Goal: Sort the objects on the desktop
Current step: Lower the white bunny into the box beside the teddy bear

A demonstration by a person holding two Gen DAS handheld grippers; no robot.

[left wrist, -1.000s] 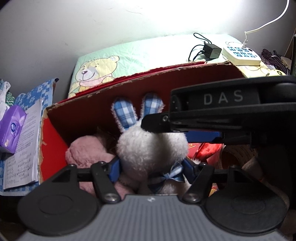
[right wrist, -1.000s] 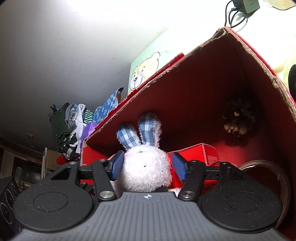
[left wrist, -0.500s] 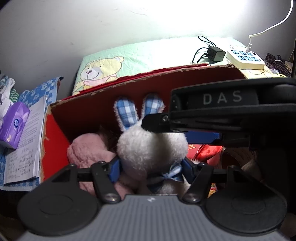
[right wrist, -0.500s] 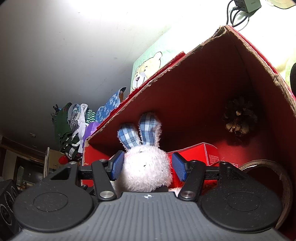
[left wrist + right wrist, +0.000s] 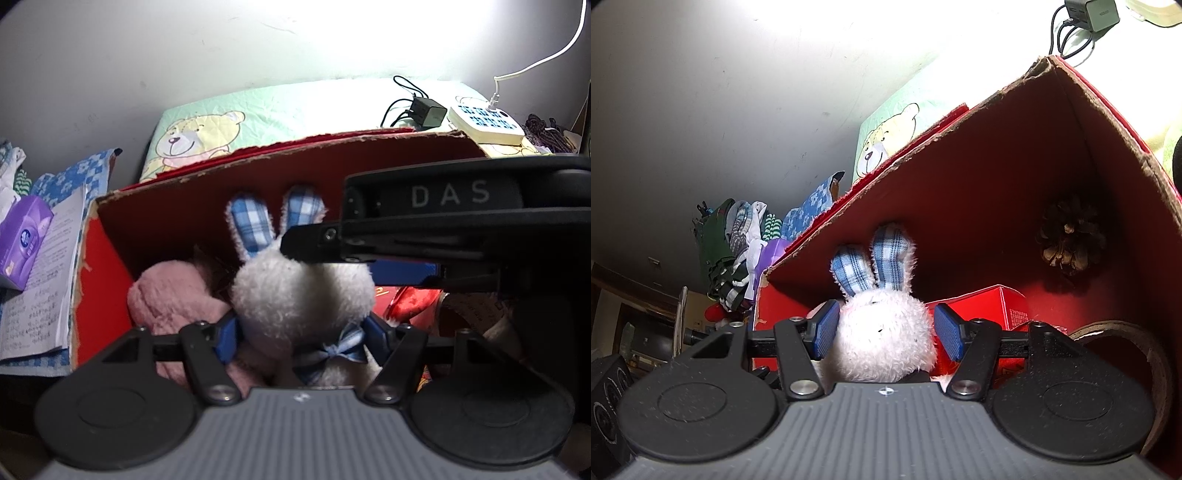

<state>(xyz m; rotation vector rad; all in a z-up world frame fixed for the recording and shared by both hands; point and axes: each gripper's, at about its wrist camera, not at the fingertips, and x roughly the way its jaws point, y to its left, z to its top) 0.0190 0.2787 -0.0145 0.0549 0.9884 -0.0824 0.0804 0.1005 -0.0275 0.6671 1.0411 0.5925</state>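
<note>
A white plush bunny (image 5: 301, 291) with blue checked ears and a blue bow sits upright inside an open red cardboard box (image 5: 369, 166). My left gripper (image 5: 301, 338) is shut on the bunny's body at the bow. From the right, one black finger (image 5: 314, 243) of my right gripper reaches onto its head. In the right wrist view my right gripper (image 5: 886, 330) is shut on the bunny's head (image 5: 886, 343), a blue pad on each side. A pink plush (image 5: 166, 295) lies against the bunny's left side. The bunny's lower body is hidden.
The box (image 5: 997, 184) also holds a pine cone (image 5: 1071, 240), a small red carton (image 5: 990, 306) and a brown ring (image 5: 1137, 339). Left of it lie a purple tissue pack (image 5: 22, 240) and papers (image 5: 44, 288). Behind are a bear-print cloth (image 5: 258, 110), a charger (image 5: 428, 110) and a power strip (image 5: 484, 122).
Both grippers and the bunny have stayed together. The box and the surroundings have shifted only slightly in the views.
</note>
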